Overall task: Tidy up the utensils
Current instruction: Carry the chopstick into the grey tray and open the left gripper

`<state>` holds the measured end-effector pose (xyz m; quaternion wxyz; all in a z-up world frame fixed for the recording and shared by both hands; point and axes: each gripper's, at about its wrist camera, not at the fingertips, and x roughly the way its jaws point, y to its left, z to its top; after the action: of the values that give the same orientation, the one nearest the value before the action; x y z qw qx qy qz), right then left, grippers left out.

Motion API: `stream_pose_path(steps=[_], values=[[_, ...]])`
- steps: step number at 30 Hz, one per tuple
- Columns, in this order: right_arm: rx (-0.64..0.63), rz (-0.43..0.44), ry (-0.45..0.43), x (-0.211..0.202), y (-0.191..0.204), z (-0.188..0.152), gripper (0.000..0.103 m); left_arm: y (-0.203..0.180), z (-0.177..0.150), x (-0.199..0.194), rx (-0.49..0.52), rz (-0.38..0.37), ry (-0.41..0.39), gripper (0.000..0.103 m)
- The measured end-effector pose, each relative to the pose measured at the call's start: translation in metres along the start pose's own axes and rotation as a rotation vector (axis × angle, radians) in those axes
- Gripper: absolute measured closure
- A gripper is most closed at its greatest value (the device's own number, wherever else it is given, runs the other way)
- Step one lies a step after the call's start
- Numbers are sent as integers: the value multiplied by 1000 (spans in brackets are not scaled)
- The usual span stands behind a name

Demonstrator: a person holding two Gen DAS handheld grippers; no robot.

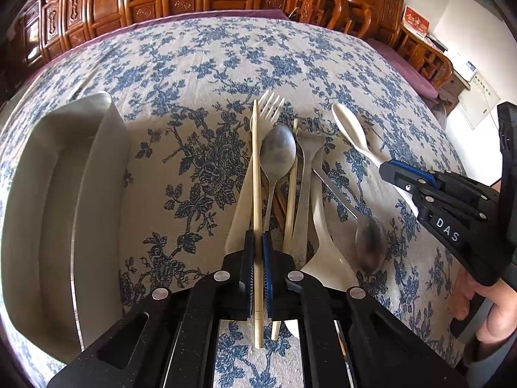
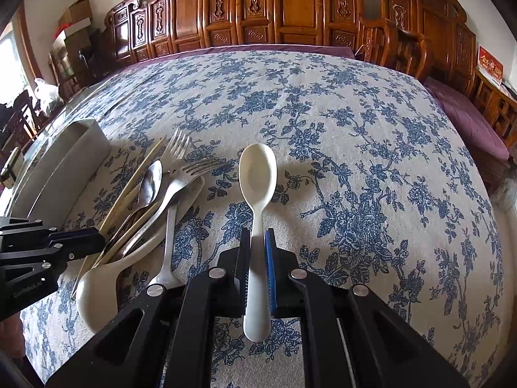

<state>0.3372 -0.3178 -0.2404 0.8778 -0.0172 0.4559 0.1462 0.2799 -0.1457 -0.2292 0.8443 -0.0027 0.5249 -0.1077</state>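
My left gripper is shut on a pale bamboo chopstick, which runs forward out of the jaws over a pile of utensils. The pile holds a metal spoon, a metal fork, a white plastic fork, a second chopstick, a large white spoon and another metal spoon. To the right, my right gripper is shut on the handle of a white plastic spoon, bowl pointing away. The left gripper sits at the near end of the pile.
A pale divided utensil tray stands left of the pile, also seen at the left in the right wrist view. A blue floral tablecloth covers the table. Carved wooden cabinets and chairs line the far side. A hand holds the right gripper.
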Motion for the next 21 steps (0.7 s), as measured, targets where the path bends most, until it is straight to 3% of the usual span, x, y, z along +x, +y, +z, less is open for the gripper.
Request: stream_pose_path(steps=[10,21], values=[[10,15,-33,-19,3,1,93,5,-4,-38,22,3,-60,99],[-57,4,-114,-70,38,1,93,34,-12,-85,24,7,-116,99]])
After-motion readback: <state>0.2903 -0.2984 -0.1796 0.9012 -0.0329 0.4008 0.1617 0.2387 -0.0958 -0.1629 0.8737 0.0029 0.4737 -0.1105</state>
